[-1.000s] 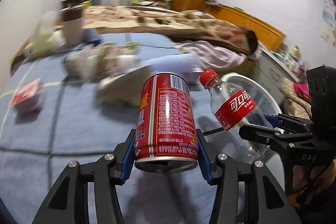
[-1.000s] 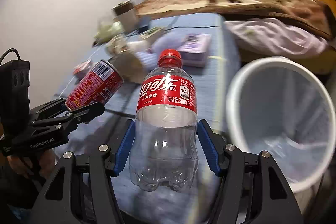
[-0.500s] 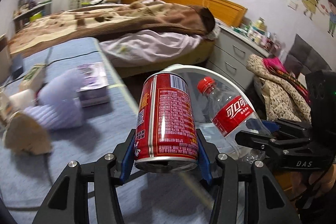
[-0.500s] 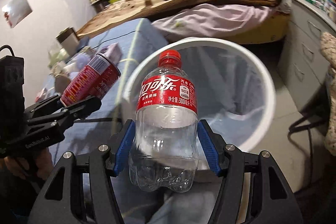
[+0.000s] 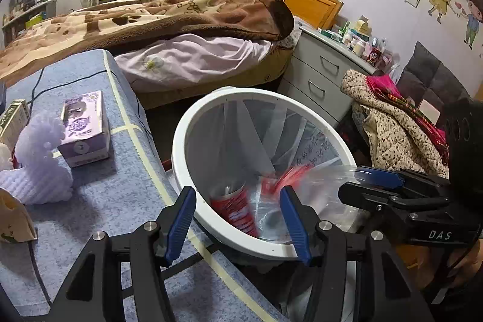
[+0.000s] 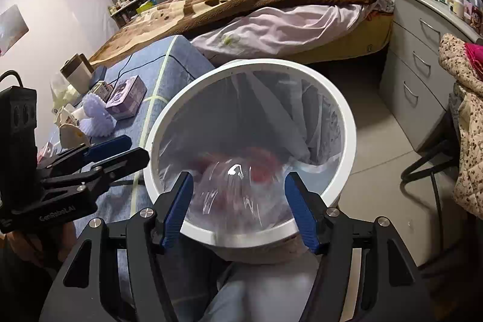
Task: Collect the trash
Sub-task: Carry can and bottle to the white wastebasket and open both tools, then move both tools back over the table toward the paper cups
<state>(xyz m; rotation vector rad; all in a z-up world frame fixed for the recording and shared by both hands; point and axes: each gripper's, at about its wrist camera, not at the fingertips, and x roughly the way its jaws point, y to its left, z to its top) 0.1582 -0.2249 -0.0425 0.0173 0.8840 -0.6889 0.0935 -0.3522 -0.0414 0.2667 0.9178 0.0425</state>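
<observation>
On the far left of the left wrist view, the blue desk [image 5: 99, 186] carries a pale purple ridged piece [image 5: 39, 162] and, just beside it, a purple carton [image 5: 84, 129] lying on its side, with a black cable [image 5: 60, 80] trailing across the cloth behind them. The left tongs [image 5: 238, 224] stand wide apart with nothing between the blue pads, poised over the near rim of the white bin [image 5: 193, 110], which sits just beside the desk's edge and is lined with a clear bag. Inside the bin the red can [image 5: 234, 208] is seen blurred, tilted against the near wall, and beside it the clear bottle [image 5: 283, 186] with its red label is a smeared streak. Whether either has come to rest cannot be told. To the right, the right tongs [image 5: 359, 181] reach over the bin's rim, and the right wrist view shows them [image 6: 238, 212] spread wide and empty, with the blurred bottle [image 6: 235, 186] below them inside the bin [image 6: 347, 122]. Behind the bin lies a bed with a brown blanket [image 5: 151, 17], and further right a grey drawer unit [image 5: 317, 77] and a heap of speckled clothing [image 5: 392, 125]
</observation>
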